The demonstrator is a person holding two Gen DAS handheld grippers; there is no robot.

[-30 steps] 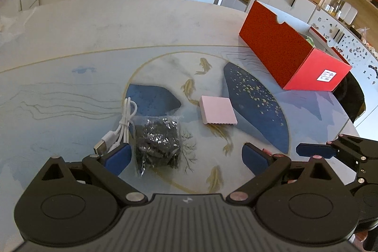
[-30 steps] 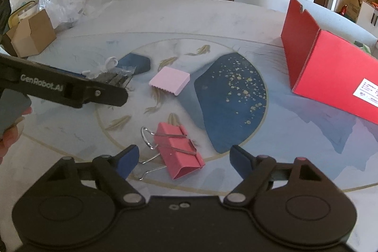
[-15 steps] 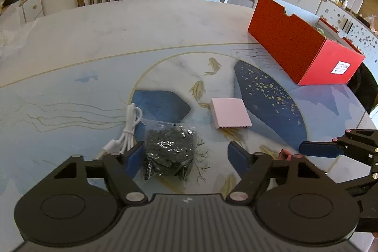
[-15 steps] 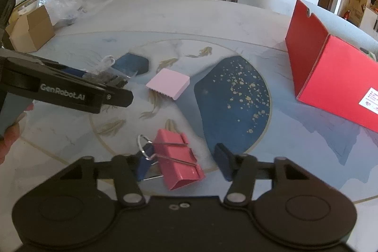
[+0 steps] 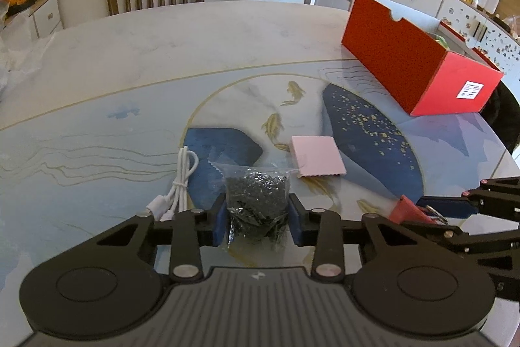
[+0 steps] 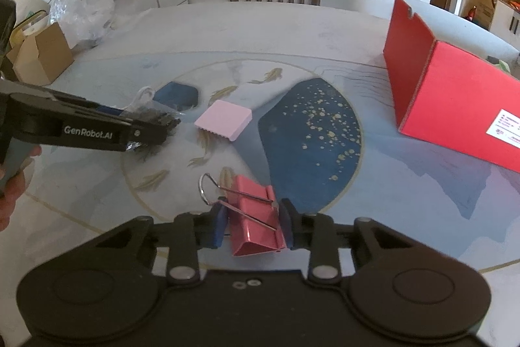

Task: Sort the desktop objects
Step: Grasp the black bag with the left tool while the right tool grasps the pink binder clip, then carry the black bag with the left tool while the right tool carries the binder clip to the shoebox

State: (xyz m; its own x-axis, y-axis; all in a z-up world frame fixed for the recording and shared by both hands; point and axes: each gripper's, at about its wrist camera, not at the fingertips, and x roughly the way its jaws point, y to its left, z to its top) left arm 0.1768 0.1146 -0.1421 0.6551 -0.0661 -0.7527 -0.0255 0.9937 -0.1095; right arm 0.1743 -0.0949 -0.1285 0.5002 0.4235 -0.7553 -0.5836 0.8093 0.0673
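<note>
**Desktop objects: both claws closed onto their picks**

Desktop objects lie scattered over the painted counter (image 5: pixel 136 60). A second ago both claws stood wide, with the things loose between their pads; their jaws have just been closing, and each now has a thing pinched.

In the left wrist view, the left claw (image 5: pixel 256 221) sits at lower centre, its blue pads pressed on either side of the clear bag of dark bits (image 5: pixel 256 200). The bag's upper part sticks out beyond the pads. A white cable (image 5: pixel 180 184) lies just to the left of the bag, and a pink pad (image 5: pixel 317 160) lies near, to the upper right.

In the right wrist view, the right claw (image 6: pixel 252 225) at lower centre holds the pink binder clip (image 6: pixel 253 217) narrowly between its pads, the wire handles pointing to the upper left. The clip shows tilted compared with before. The red box (image 6: pixel 455 100) stands well apart at the right edge of the frame.
</note>
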